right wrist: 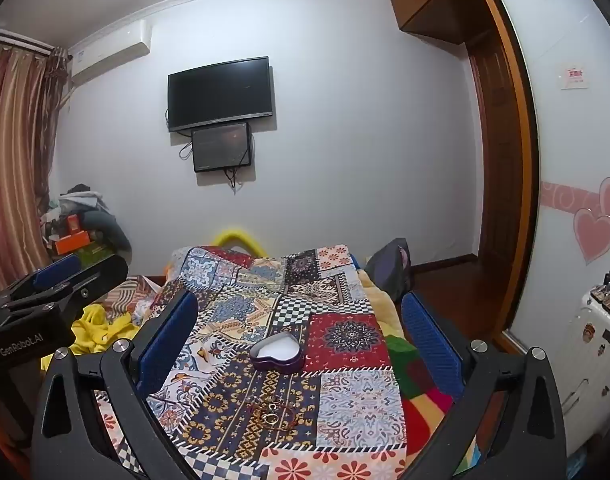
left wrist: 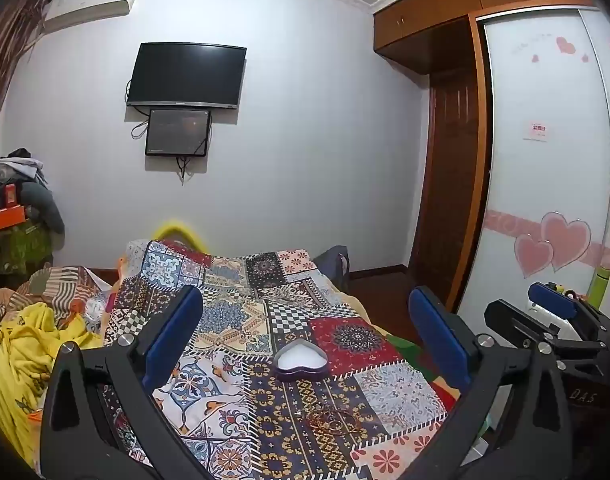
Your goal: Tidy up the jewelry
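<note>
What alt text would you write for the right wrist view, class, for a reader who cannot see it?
A small heart-shaped box, open with a white lining, sits on a patchwork bedspread, with a little tangle of jewelry lying nearer the camera. The right gripper, fingers spread wide, frames them. A dark television hangs on the far wall.

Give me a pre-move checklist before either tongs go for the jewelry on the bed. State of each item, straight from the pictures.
1. Left tongs open and empty: ok.
2. Right tongs open and empty: ok.
3. Heart-shaped box open, white lining showing, nothing seen inside: ok.
4. Jewelry pile lies on the patchwork cover, nearer the cameras than the box and apart from it: ok.
5. Pieces in the pile separate or tangled: cannot tell, too small and lost in the pattern.
6. Path from pile to box free of other things: ok.
</note>
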A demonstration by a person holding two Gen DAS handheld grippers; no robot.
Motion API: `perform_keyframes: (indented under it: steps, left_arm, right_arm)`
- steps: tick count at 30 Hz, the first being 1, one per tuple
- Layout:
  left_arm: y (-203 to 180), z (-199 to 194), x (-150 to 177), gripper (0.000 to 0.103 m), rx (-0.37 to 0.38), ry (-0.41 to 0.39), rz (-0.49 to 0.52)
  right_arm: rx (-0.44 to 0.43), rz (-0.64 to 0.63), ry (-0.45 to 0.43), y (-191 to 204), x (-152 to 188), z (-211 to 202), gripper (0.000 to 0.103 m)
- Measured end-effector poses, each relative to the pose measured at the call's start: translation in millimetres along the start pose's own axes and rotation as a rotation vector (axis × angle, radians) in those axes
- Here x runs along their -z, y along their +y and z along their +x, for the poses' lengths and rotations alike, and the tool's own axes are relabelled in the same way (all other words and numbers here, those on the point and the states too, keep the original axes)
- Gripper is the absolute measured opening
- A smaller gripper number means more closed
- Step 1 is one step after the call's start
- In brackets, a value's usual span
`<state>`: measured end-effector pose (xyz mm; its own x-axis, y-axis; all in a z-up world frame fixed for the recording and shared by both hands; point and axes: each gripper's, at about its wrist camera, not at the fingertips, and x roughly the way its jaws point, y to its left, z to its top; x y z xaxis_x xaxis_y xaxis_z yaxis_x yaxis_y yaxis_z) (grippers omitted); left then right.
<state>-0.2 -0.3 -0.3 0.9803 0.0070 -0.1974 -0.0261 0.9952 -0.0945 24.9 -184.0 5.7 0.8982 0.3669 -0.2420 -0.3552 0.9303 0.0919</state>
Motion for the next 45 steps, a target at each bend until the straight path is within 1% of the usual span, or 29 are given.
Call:
perform_keyframes:
  steps: [4,9,11,17,45]
  left_arm:
    - [-5.1,-3.0,4.9,0.103,-0.005,0.000,0.007]
    - [-9.2,2.8,14.3,0.103,-0.008,0.000,0.002]
    - [-3.0,4.0,9.7,0.103,0.002,0.010,-0.001]
    - [-2.0,3.4,6.5,0.103,0.002,0.014,0.000]
    - [2.0,2.4,3.6,0.103,0.006,0.026,0.000]
  right_arm:
    - [-0.001,0.003,0.001,0.6,-0.6,-0.2,0.101]
    - [0.001,0.000,0.001,1.5,-0.9,-1.1,0.101]
    - [0.001,0.000,0.003,2.3,0.8,0.1,0.101]
    - [0.000,-0.003,0.009,2.5,2.1,1.2,0.101]
    - [-0.003,-0.002,0.016,5.6,3.3,1.7,0.101]
